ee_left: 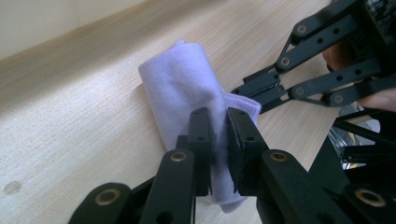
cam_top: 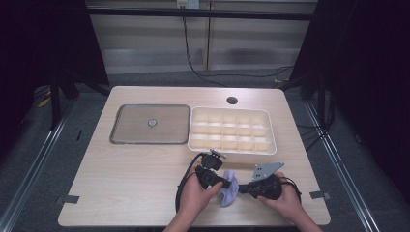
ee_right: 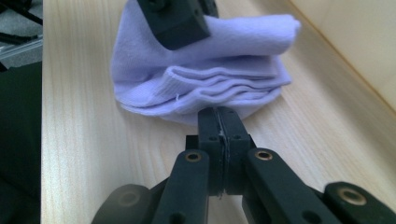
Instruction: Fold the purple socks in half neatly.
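A pale wooden tabletop (cam_top: 145, 169) with rounded corners stood on grey carpeted floor (cam_top: 43, 164), a round cable hole (cam_top: 232, 100) near its far edge. Behind it ran a light panelled wall (cam_top: 154, 43), crossed by a black bar (cam_top: 193, 13). A black cable (cam_top: 189, 53) hung down it. Dark curtains (cam_top: 372, 72) closed both sides.

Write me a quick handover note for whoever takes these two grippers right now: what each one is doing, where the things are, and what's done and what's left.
Left gripper: jaws closed on the folded lilac cloth, pinching it from one side.
Right gripper: jaws shut on the cloth's layered edge from the opposite side.
The cloth sits bunched on the wooden table near the front edge, between both hands.
Behind it stand the white divided box, whose compartments look empty, and, to its left, a grey tray with a small round thing at its middle.
Done: cloth folded over and gripped from both sides.
Left: probably finishing the fold and putting the cloth away; where it goes, I cannot tell.
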### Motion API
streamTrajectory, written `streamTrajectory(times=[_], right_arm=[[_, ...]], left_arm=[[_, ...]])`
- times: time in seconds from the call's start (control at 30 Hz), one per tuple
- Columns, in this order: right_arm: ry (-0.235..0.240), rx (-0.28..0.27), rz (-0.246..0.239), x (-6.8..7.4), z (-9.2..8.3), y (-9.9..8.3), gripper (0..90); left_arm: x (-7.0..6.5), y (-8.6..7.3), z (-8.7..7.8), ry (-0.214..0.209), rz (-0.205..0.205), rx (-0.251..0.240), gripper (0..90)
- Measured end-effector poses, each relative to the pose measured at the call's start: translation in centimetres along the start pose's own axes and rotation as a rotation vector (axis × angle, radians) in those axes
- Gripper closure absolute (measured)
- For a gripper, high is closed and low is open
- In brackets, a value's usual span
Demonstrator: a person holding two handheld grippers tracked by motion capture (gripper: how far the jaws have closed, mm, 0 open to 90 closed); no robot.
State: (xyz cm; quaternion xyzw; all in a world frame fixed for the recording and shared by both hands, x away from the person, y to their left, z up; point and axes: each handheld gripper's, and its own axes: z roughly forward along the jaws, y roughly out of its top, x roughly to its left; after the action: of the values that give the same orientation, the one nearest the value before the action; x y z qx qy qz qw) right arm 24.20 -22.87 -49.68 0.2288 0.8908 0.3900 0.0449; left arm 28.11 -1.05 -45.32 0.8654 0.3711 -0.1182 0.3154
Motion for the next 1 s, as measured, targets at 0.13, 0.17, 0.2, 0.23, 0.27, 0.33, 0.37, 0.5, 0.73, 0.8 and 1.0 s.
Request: streamTrajectory(times=[0.13, 0.17, 0.2, 0.23, 0.27, 0.33, 0.37, 0.5, 0.73, 0.8, 1.0], right_arm=[[0.006, 0.003, -0.008, 0.2, 0.3, 0.1, 89.3], [0.008, 0.007, -0.008, 0.3, 0.3, 0.1, 89.4], [0.010, 0.008, -0.007, 0.3, 0.4, 0.2, 89.4], [0.012, 0.007, -0.006, 0.4, 0.5, 0.2, 89.6], [0.012, 0.008, -0.011, 0.5, 0.6, 0.2, 89.7], [0.014, 0.018, -0.015, 0.6, 0.8, 0.3, 89.8], [0.016, 0.017, -0.017, 0.7, 0.9, 0.3, 89.8], [0.015, 0.016, -0.013, 0.8, 1.0, 0.4, 89.9], [0.016, 0.026, 0.014, 0.8, 1.0, 0.5, 89.8], [0.014, 0.029, 0.011, 0.6, 0.8, 0.4, 89.8], [0.001, 0.011, 0.044, -0.5, -0.1, -0.3, 89.9]], left_arm=[[-0.2, 0.1, -0.1, -0.005, 0.010, -0.002, 80.2], [-0.2, 0.1, -0.1, -0.008, 0.010, -0.003, 79.4], [-0.3, 0.1, -0.1, -0.006, 0.010, -0.002, 79.3], [-0.4, 0.1, 0.0, -0.009, 0.008, -0.007, 79.3], [-0.4, 0.1, -0.1, -0.005, 0.013, -0.002, 79.3], [-0.5, 0.1, -0.1, -0.009, 0.014, -0.006, 79.3], [-0.5, 0.1, -0.1, -0.012, 0.012, -0.009, 79.4], [-0.5, 0.1, 0.1, -0.015, 0.017, -0.002, 78.5], [-0.5, -0.3, 0.7, -0.020, 0.011, -0.003, 77.9], [-0.2, -0.4, 0.7, -0.024, 0.004, 0.001, 77.9], [-0.2, -0.5, 0.7, -0.019, 0.005, 0.000, 77.9]])
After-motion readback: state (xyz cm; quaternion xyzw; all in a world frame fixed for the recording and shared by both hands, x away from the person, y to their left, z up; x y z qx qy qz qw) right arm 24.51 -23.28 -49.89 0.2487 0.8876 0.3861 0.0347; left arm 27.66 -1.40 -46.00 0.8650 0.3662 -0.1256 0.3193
